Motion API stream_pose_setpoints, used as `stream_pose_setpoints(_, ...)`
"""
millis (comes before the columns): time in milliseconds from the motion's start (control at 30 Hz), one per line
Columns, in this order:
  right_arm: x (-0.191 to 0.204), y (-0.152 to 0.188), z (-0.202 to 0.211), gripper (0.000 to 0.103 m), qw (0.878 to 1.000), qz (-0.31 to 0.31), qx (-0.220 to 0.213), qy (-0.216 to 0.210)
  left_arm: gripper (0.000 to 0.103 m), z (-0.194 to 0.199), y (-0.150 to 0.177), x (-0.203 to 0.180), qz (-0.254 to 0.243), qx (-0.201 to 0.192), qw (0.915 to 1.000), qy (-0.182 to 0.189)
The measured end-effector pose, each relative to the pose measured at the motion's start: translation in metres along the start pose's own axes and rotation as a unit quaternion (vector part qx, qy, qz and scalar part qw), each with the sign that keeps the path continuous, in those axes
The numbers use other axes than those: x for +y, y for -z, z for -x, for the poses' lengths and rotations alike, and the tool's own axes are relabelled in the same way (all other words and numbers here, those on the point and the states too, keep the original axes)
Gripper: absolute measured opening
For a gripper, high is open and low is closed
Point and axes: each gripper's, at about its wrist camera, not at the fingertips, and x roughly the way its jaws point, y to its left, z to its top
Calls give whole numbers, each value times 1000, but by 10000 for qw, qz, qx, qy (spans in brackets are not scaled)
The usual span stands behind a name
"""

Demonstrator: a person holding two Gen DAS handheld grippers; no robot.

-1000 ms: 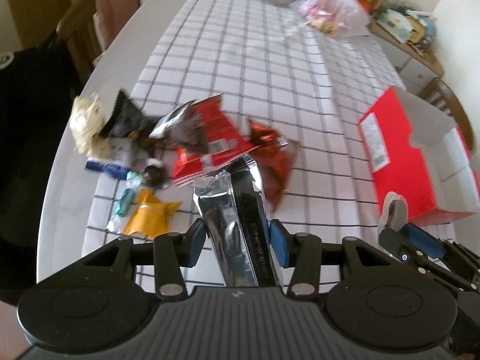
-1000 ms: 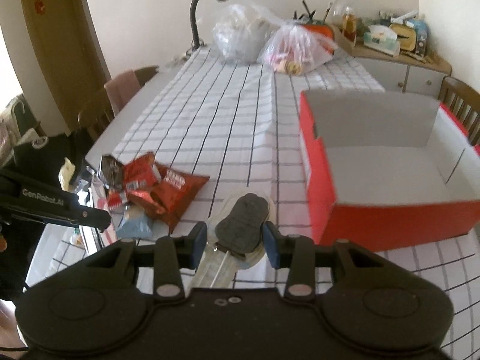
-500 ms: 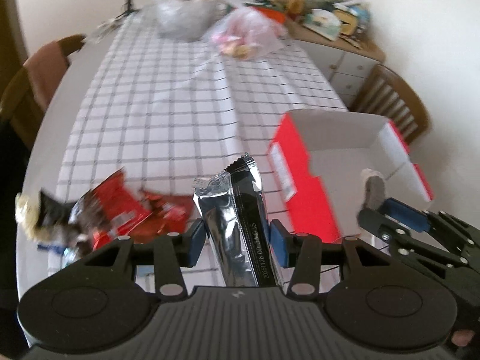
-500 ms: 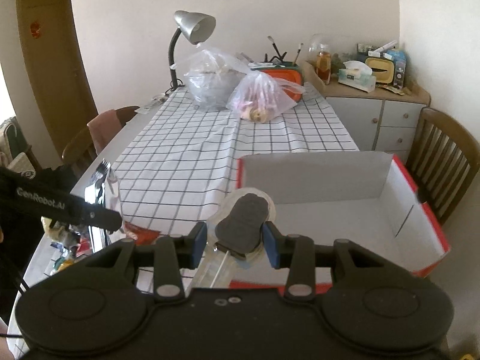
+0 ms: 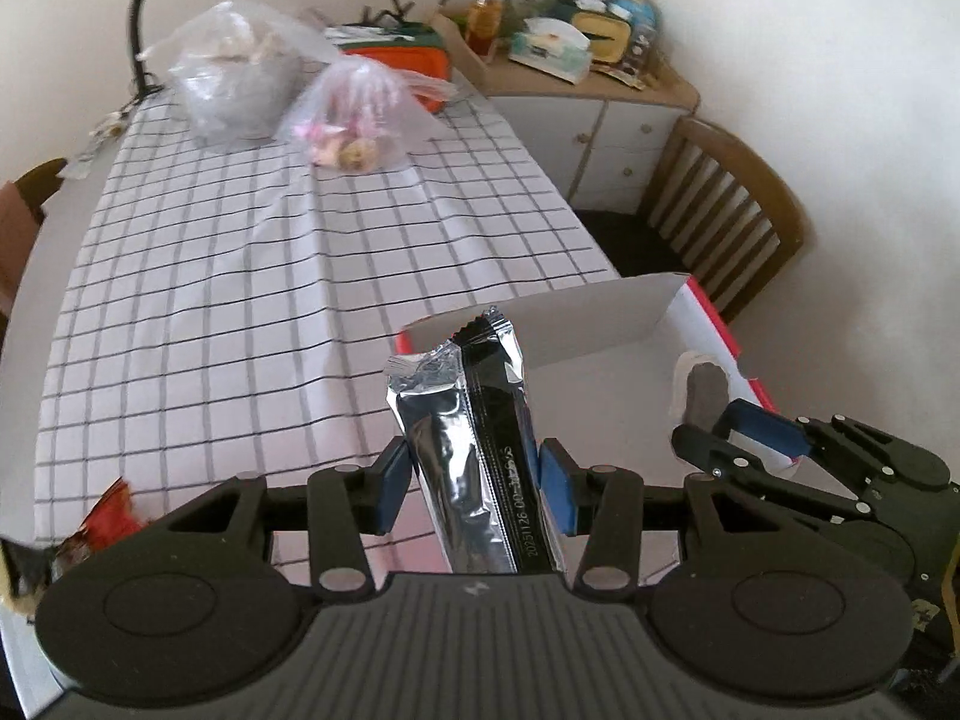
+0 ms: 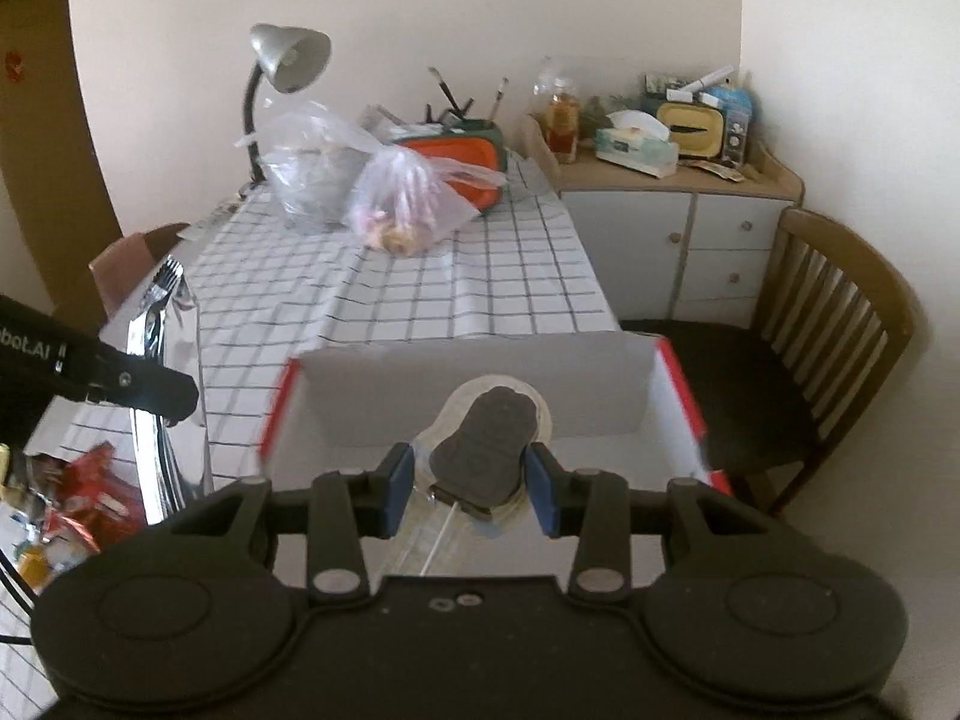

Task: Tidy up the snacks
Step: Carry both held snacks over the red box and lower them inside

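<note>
**Carrying two snacks to the box**

Holding a silver-and-black foil packet (image 5: pixel 474 456) upright between its blue pads, the left gripper (image 5: pixel 474 486) had swung away from the snack pile (image 6: pixel 84 492) at the table's near left edge; a second before, that pile filled its view, and now only a scrap of red wrapper showed at the lower left. The fingers were closed about halfway, pressed against both sides of the packet. The right gripper (image 6: pixel 471 483) was likewise closed on a clear-wrapped dark treat on a stick (image 6: pixel 486 447), and it had risen from beside the red cardboard box (image 6: pixel 684 402) to a place above the box's near wall. Both snacks hung in the air, the treat over the box's open interior, the packet just short of its left wall.

That shift suggested both pickups were done and the drop into the box was the step at hand. The box, at the table's near right corner, looked empty inside.

Counted: two grippers, two held snacks, one box, one loose pile of several wrappers too blurred to number, two plastic bags (image 6: pixel 414 204) at the table's far end, one desk lamp (image 6: pixel 288 60), and one chair (image 6: pixel 840 330) beside the box.
</note>
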Motion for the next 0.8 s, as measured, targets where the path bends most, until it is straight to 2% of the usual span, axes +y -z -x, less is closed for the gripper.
stream_pose_setpoints(300, -31, 13, -45, 39, 9988, 291, 341, 194, 46, -63, -20, -50, -407, 258, 9987, -180)
stream_pose_setpoints(600, -40, 29, -82, 39, 9958, 409, 820, 64, 46, -136, -18, -68, -536, 1063, 9924, -302)
stream_pose_setpoints(800, -43, 34, -101, 39, 9885, 422, 1443, -162, 46, -168, -11, -76, -669, 1675, 9830, -356)
